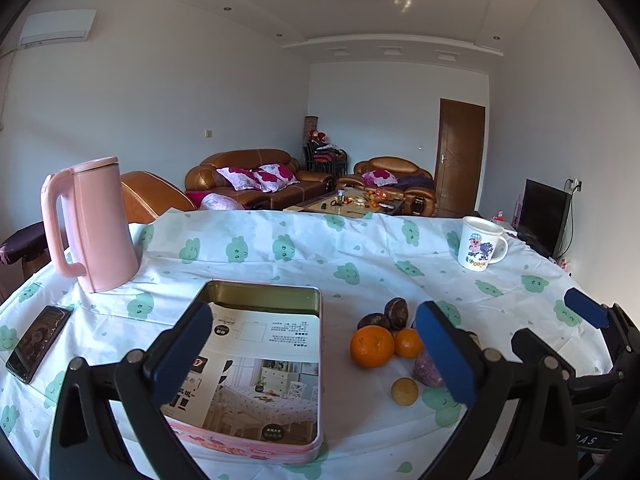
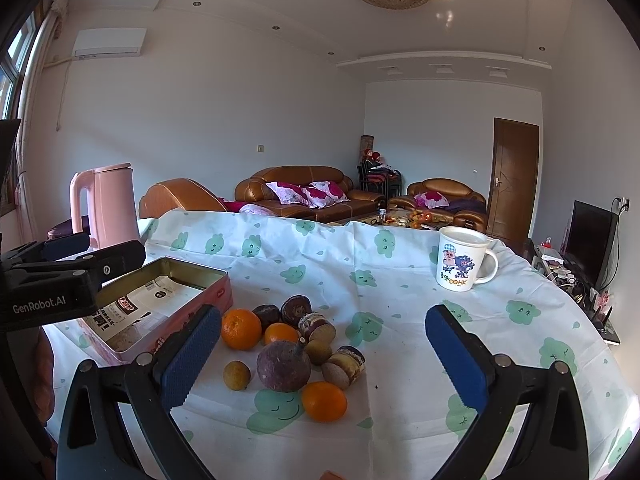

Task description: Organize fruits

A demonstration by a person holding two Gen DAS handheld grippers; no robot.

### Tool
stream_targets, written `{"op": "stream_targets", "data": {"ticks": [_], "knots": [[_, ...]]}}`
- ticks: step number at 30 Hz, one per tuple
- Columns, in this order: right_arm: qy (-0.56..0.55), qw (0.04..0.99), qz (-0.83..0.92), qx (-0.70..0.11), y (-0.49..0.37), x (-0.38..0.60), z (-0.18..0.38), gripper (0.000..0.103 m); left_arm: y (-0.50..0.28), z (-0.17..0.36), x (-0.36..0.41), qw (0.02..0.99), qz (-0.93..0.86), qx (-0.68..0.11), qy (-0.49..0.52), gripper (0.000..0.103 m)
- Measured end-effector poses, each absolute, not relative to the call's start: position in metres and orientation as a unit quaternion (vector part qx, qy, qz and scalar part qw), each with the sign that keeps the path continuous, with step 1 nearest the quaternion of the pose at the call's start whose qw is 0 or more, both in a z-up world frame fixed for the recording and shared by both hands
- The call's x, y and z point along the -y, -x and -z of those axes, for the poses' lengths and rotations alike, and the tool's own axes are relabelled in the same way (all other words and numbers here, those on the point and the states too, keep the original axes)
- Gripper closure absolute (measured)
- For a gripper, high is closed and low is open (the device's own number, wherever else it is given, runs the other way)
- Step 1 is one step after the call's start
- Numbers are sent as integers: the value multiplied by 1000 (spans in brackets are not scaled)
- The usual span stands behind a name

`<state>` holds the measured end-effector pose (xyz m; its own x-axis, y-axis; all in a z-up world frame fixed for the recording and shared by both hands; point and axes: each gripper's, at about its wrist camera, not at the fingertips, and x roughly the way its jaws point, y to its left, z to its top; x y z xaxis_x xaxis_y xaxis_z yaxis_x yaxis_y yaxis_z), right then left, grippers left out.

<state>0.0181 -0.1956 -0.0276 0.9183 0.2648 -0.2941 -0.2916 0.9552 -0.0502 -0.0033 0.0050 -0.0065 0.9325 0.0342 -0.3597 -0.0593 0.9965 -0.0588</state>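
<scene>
The left gripper [image 1: 316, 354] is hovering with its blue, finely ribbed fingers [image 1: 182, 356] spread wide and gripping nothing, above the near part of an open pink tin [image 1: 262, 450]. The right gripper [image 2: 324, 354] is likewise standing open and empty, its fingers [image 2: 192, 362] framing the pile of fruit.

The fruit is lying in a loose cluster near the middle of the tabletop, just to the right of the tin. A large round orange [image 2: 241, 329] is sitting at the cluster's tin side, a smaller orange [image 2: 281, 334] just beside it, and a third orange [image 2: 324, 401] at the near edge of the pile. A dull purple, wrinkled round fruit [image 2: 283, 366] with a stem is lying in the centre, with two dark purple ones [image 2: 296, 310] behind it. A small yellowish-brown fruit [image 2: 237, 375] is resting slightly apart toward the tin. Several brown, mottled pieces are crowding the right side; what they are I cannot tell.

The tin is rectangular with rounded corners, a gold metal inside, and a printed paper sheet [image 1: 256, 364] lying in it. The tabletop is wearing a white cloth [image 2: 400, 288] printed with green cloud faces, creased in folds. A matte pink kettle [image 1: 94, 226] is standing at the far left corner, a white cartoon mug [image 2: 464, 258] toward the far right edge, and a dark phone [image 1: 38, 338] at the left edge.

Beyond, brown leather sofas [image 1: 256, 178] with pink-flowered cushions, a wooden door [image 1: 460, 152] and a black screen [image 1: 546, 216] are filling a white-walled room.
</scene>
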Motion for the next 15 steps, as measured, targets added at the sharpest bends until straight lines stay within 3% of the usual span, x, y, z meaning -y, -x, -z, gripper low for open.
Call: {"op": "stream_targets", "data": {"ticks": [15], "knots": [[43, 978, -142, -146, -19, 197, 30, 1, 4, 7, -4, 982, -22, -183, 36, 0]]}}
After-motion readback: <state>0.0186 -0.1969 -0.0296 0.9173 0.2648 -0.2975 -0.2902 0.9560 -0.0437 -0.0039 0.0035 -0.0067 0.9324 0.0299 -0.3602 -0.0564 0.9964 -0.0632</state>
